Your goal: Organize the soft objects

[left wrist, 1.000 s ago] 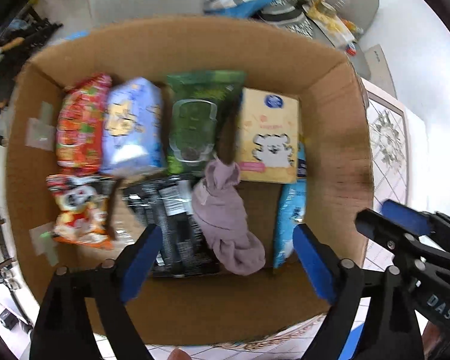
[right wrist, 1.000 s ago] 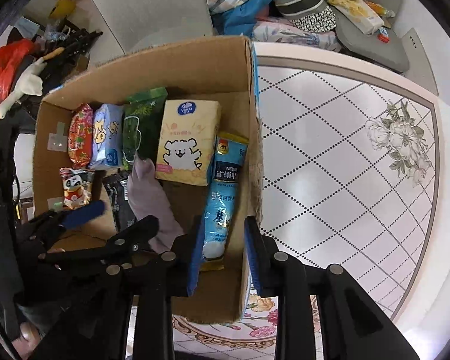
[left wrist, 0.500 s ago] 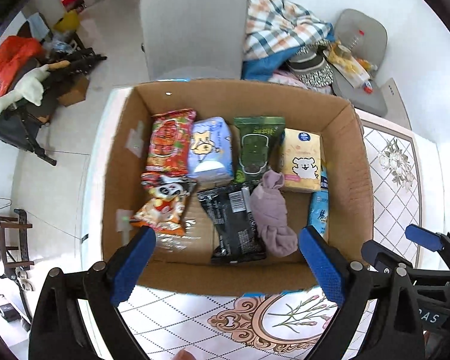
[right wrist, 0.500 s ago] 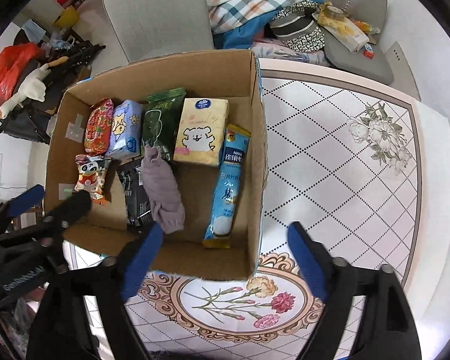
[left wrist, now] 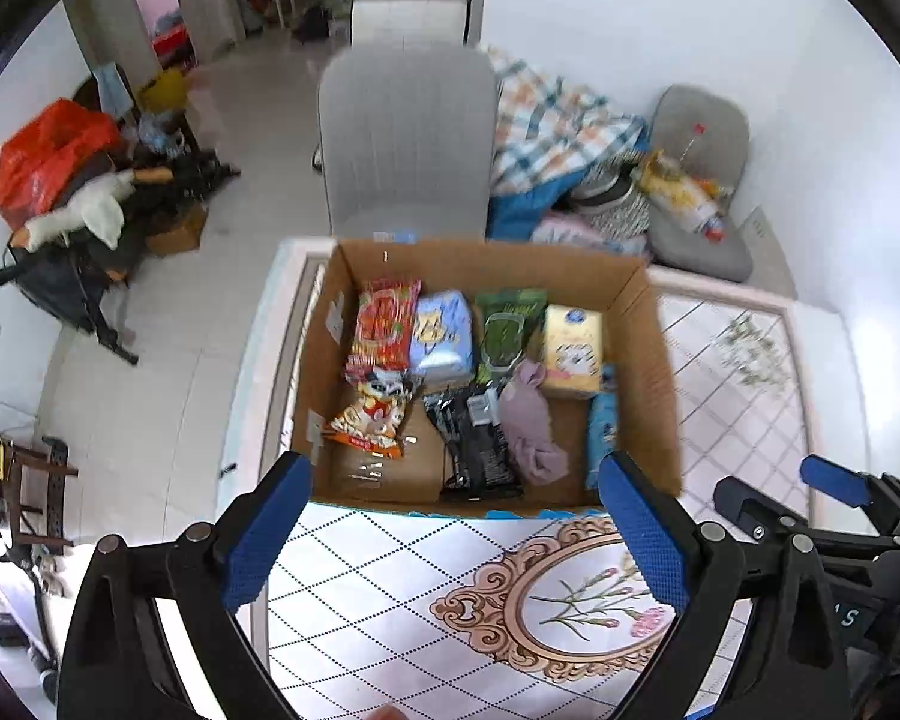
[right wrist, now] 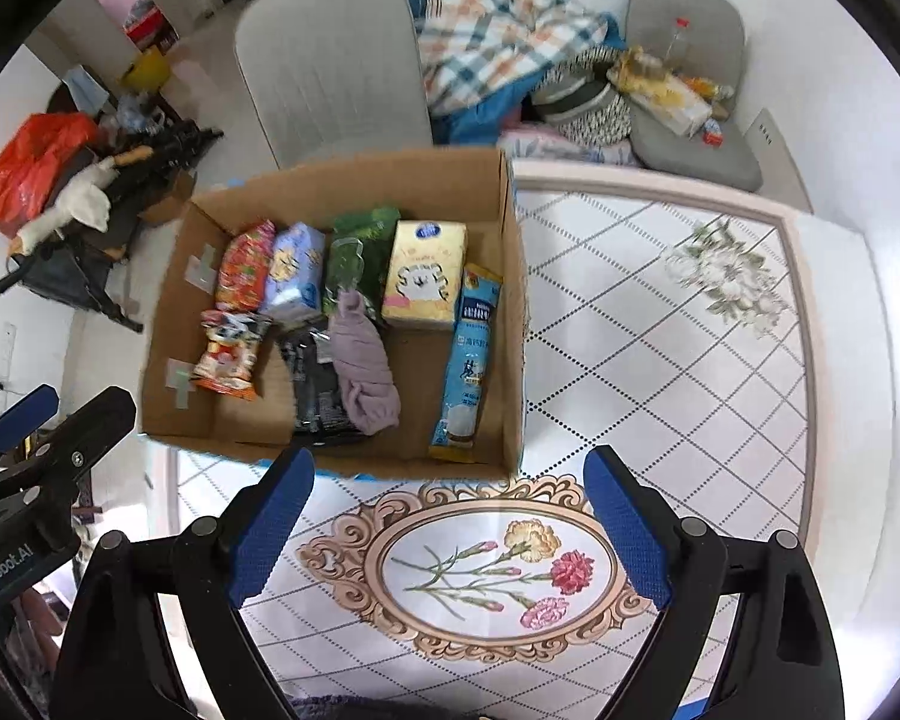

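An open cardboard box (left wrist: 660, 360) (right wrist: 513, 300) stands on the tiled table. It holds several soft packs: a red snack bag (left wrist: 384, 330), a blue tissue pack (left wrist: 441, 333), a green wipes pack (left wrist: 507, 327), a yellow tissue pack (right wrist: 426, 273), a black pack (left wrist: 474, 438), a panda snack bag (right wrist: 228, 354), a long blue sachet (right wrist: 471, 360) and a mauve cloth (right wrist: 363, 360). My left gripper (left wrist: 456, 528) is open and empty, back from the box's near edge. My right gripper (right wrist: 450, 525) is open and empty, also back from the box.
The table top (right wrist: 660, 360) has a diamond pattern and a flower medallion (right wrist: 498, 564) under the grippers. A grey chair (left wrist: 402, 138) stands behind the box. Clothes and a grey cushion (right wrist: 684, 90) lie at the back right. Clutter and a red bag (left wrist: 48, 150) sit on the floor at left.
Both grippers have pulled back and up from over the box. The right gripper was shut beside the blue sachet a second ago and now stands open. The box contents stay put.
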Available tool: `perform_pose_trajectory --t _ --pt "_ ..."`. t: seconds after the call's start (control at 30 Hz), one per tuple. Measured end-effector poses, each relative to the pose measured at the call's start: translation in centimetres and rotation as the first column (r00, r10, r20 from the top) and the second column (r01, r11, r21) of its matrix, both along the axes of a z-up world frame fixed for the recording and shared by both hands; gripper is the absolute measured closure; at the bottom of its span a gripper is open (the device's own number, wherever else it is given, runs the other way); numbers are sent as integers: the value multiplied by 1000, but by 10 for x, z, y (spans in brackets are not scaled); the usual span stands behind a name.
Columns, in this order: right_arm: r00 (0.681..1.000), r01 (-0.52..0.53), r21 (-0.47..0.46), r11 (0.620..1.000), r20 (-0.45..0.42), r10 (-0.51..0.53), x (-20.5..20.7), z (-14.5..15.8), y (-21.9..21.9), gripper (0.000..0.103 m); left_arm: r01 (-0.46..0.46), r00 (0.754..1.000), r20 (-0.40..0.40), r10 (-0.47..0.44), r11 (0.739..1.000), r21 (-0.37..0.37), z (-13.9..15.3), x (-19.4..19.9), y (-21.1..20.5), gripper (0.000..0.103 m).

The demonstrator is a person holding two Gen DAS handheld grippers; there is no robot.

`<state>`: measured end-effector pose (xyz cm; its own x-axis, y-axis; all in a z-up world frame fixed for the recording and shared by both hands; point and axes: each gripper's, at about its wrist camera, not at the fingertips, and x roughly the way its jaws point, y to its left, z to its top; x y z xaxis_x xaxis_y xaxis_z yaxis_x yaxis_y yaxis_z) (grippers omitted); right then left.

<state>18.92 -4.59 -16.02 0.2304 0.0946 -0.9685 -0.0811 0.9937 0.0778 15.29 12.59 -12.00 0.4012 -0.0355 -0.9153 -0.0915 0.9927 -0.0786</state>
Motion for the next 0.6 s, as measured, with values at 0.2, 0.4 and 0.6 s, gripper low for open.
perform_pose_trajectory --t 0.2,0.4,0.6 --pt "992 -14 35 999 125 9 -49 75 -5 8 9 994 110 -11 1000 15 67 -43 -8 5" --pt "971 -4 11 1000 238 1 -91 131 -11 0 4 988 151 -7 1000 23 102 -73 -12 5" --pt "951 8 -3 1000 309 -6 -122 171 -16 0 2 977 211 -12 999 52 132 -99 -17 5"
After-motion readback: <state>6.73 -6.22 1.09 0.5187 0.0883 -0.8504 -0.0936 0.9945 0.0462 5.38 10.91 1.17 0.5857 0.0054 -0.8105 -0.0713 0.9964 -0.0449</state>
